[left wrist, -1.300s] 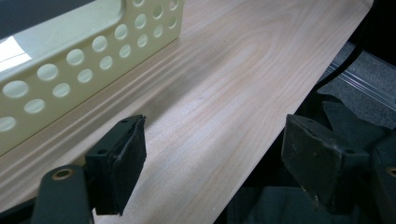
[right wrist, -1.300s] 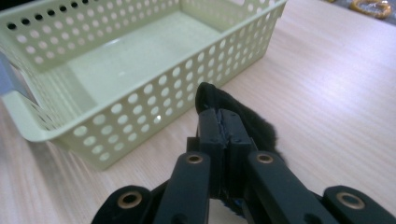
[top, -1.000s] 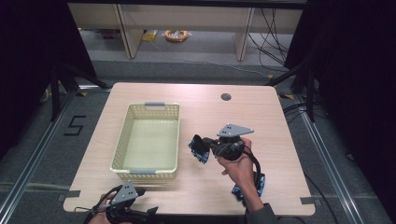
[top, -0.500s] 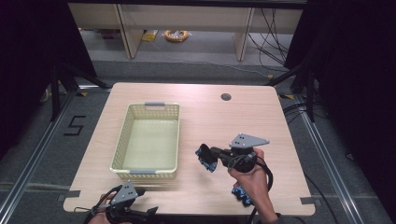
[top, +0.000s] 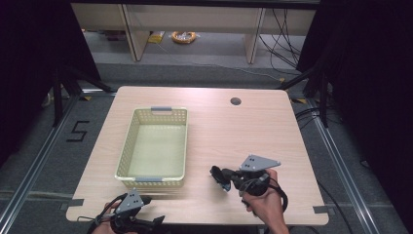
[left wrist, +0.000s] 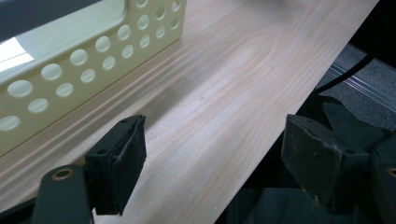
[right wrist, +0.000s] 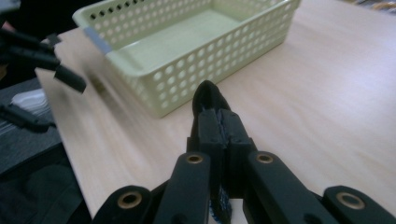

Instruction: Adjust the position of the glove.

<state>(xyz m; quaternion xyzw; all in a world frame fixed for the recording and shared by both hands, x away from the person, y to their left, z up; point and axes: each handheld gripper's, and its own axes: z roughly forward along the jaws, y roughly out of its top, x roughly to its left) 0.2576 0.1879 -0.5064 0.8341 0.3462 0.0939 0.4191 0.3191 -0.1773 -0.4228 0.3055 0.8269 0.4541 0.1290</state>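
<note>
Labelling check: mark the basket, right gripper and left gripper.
basket [top: 130, 146]: high view, left wall.
right gripper [top: 217, 176]: high view, tips of its shut jaws.
left gripper [left wrist: 212, 154]: left gripper view, midway between its open jaws.

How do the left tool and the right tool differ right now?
The left tool has its black jaws wide apart with nothing between them; the right tool has its jaws pressed shut. The left tool sits at the wooden table's near edge, the right tool over the tabletop right of the pale yellow perforated basket. Both carry a grey plate.
</note>
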